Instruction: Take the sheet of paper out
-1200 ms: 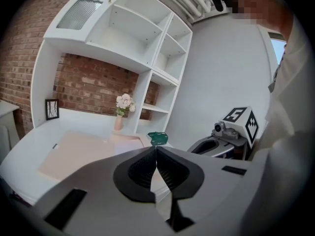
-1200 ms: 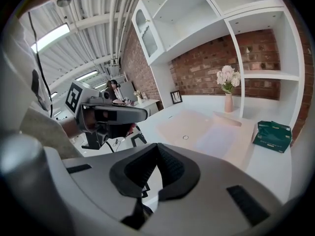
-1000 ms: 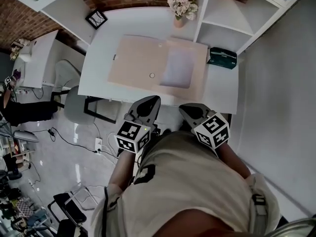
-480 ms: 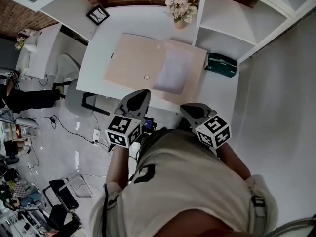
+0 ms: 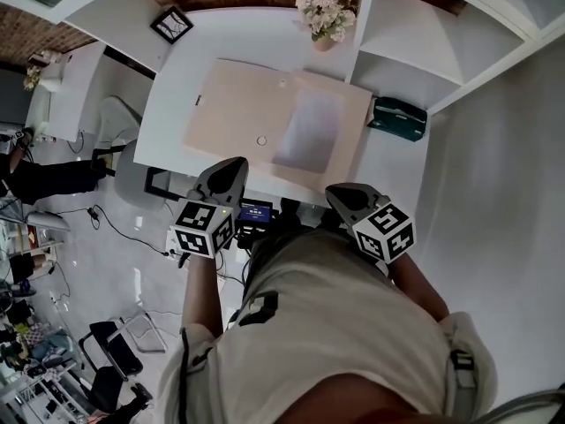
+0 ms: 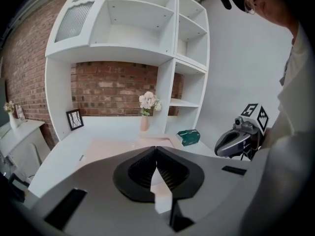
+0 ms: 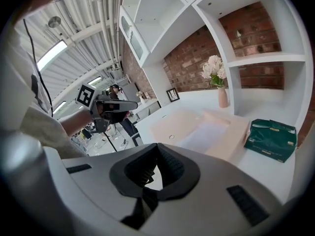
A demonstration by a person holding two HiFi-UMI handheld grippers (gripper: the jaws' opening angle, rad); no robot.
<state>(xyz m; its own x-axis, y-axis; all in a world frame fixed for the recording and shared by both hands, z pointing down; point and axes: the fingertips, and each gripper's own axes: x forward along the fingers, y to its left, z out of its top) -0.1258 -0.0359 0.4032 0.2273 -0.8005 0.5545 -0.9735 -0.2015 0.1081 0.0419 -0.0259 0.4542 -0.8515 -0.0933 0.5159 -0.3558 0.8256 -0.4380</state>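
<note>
No word or number can be read anywhere. The only signs are black-and-white square markers. One set is on the cube [image 5: 203,229] of the left hand-held gripper [image 5: 232,166], another on the cube [image 5: 385,231] of the right hand-held gripper [image 5: 341,194]. The green box [image 5: 399,117], at 3 o'clock on the table [image 5: 177,104], carries pale print too small to read. A small lit screen [image 5: 256,211], at 6 o'clock just off the table's edge, shows blue lines that are illegible.
</note>
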